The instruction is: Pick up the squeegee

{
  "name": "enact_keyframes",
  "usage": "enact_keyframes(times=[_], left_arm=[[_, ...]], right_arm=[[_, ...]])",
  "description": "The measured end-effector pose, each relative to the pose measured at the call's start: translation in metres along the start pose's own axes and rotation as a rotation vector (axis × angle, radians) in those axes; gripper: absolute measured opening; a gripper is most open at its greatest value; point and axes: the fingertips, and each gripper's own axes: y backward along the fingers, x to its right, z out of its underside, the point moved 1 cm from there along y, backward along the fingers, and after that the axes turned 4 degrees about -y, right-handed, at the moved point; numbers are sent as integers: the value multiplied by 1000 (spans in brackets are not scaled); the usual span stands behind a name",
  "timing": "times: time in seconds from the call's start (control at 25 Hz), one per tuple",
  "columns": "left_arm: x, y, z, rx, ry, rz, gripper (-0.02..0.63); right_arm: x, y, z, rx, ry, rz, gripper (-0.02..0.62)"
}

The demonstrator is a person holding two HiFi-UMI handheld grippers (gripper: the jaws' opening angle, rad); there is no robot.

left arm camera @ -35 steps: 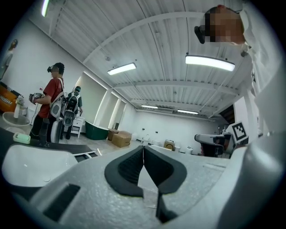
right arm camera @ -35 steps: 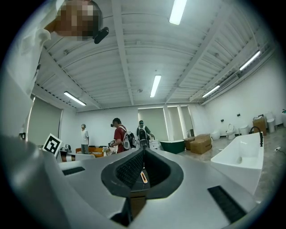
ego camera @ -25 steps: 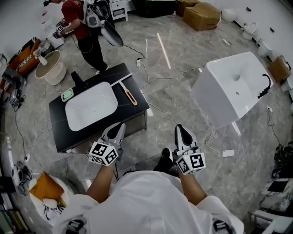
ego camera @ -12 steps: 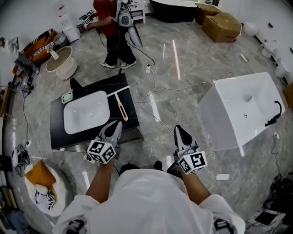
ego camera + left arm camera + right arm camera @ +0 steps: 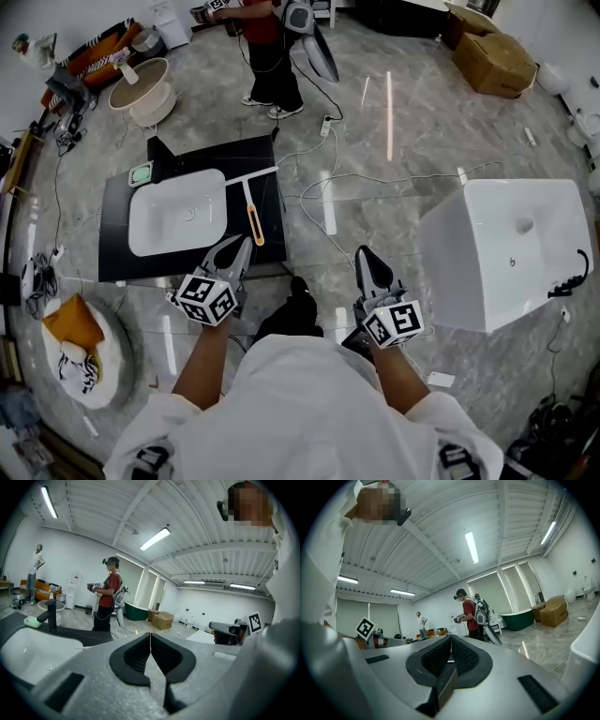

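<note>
The squeegee [image 5: 251, 208] lies on the right part of a black counter [image 5: 117, 253], its white blade toward the far side and its orange handle pointing toward me. My left gripper [image 5: 241, 245] is shut and empty, its tip just at the counter's near edge, short of the handle. In the left gripper view the left gripper [image 5: 150, 638] has its pads pressed together with nothing between them. My right gripper [image 5: 365, 255] hangs over the floor to the right of the counter. The right gripper [image 5: 451, 640] is shut and empty in its own view too.
A white basin [image 5: 178, 212] is set in the counter, with a black faucet [image 5: 160, 156] and a green soap dish [image 5: 141, 173] behind it. A large white tub [image 5: 511, 251] stands at the right. Cables cross the floor. A person in red [image 5: 265, 37] stands beyond the counter.
Both grippers have swung along with the view, and the counter now lies closer, straight ahead of the left gripper. Both stay shut. The person in red has moved right in the picture.
</note>
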Motion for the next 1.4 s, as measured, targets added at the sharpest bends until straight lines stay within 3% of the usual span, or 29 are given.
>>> enact_keyframes(times=[0.48, 0.96, 1.24, 1.4], left_arm=[[-101, -67, -16, -21, 101, -117, 17], [-149, -100, -13, -56, 172, -173, 30], [-176, -131, 14, -192, 223, -258, 119], [-186, -133, 39, -274, 294, -343, 138]], right_arm=[[36, -143, -28, -71, 56, -99, 14], [35, -251, -18, -144, 58, -258, 15], [56, -316, 0, -226, 31, -375, 14], [62, -345, 11, -290, 27, -476, 15]])
